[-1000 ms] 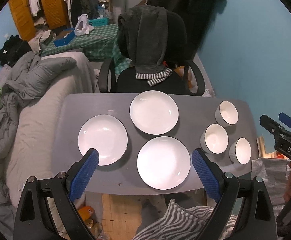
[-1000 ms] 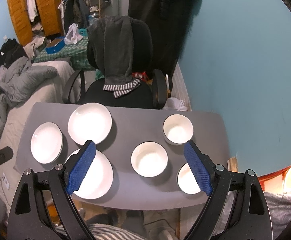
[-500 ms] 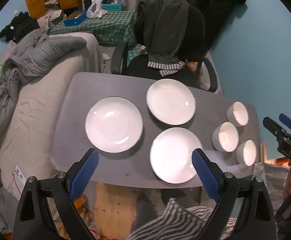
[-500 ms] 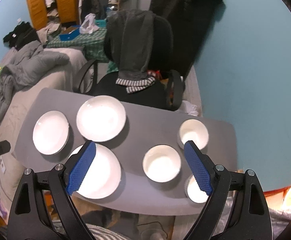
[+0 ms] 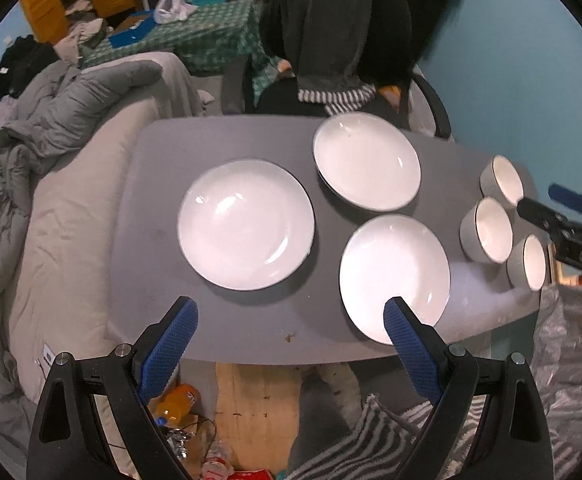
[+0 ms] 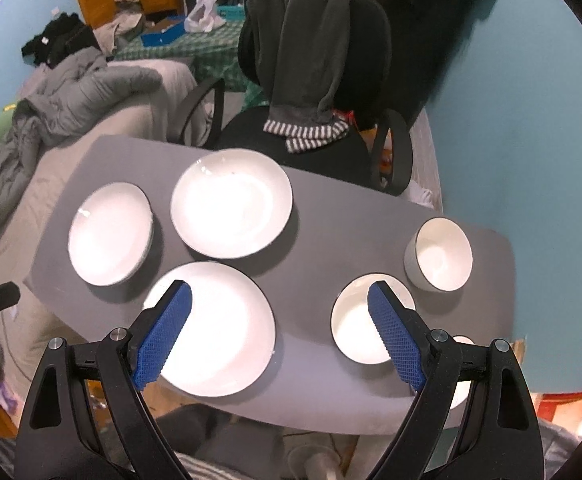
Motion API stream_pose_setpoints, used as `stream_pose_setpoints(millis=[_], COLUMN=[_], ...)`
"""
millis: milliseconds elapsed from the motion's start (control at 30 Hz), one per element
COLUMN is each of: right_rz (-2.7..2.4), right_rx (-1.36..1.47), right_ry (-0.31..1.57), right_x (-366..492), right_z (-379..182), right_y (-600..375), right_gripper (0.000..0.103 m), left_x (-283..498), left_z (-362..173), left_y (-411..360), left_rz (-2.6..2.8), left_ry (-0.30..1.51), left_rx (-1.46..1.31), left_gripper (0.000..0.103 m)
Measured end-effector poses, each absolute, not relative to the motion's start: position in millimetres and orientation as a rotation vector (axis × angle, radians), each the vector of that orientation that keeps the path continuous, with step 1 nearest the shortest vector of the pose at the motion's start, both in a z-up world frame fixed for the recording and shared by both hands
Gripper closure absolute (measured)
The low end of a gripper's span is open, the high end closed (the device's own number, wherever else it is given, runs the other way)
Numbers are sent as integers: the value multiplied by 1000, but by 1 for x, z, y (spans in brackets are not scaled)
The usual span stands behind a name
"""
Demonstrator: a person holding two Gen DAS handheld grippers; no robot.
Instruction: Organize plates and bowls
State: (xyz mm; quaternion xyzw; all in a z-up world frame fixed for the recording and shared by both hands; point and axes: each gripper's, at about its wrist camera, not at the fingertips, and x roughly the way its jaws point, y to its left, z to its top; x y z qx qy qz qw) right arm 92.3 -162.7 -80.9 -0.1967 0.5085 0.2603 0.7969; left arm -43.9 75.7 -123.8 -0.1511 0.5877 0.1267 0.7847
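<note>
Three white plates lie on the grey table (image 5: 219, 332): a left plate (image 5: 246, 224), a far plate (image 5: 367, 162) and a near plate (image 5: 394, 278). Three white bowls (image 5: 491, 229) stand in a cluster at the table's right end. My left gripper (image 5: 289, 344) is open and empty above the table's near edge, between the left and near plates. My right gripper (image 6: 279, 328) is open and empty, over the near plate (image 6: 215, 328) and the middle bowl (image 6: 361, 324). The far bowl (image 6: 441, 254) stands beyond it. The third bowl is mostly hidden behind the right finger.
A black office chair (image 6: 319, 64) draped with a dark garment stands behind the table. A bed with grey bedding (image 5: 63, 128) runs along the left. A blue wall (image 6: 531, 120) is on the right. Bottles and clutter (image 5: 179, 404) lie on the floor below the near edge.
Both grippers have moved closer to the table and a little left; the plates and bowls appear larger. Nothing on the table has moved. Both stay open.
</note>
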Motion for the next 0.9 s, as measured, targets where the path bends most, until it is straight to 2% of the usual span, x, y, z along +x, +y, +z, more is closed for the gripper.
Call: stream_pose_setpoints(millis=[267, 900], right_rz=[560, 642], right_rx=[-506, -465], right_ry=[1124, 1319], right_x=[94, 103], right_z=[-124, -212], right_y=[-160, -156], right_gripper=[15, 15], left_x=[-41, -14], left_z=[-169, -246], left_y=[49, 39], left_rz=[176, 152], left_ry=[1351, 1458], left_rx=[-304, -347], left_gripper=[8, 8])
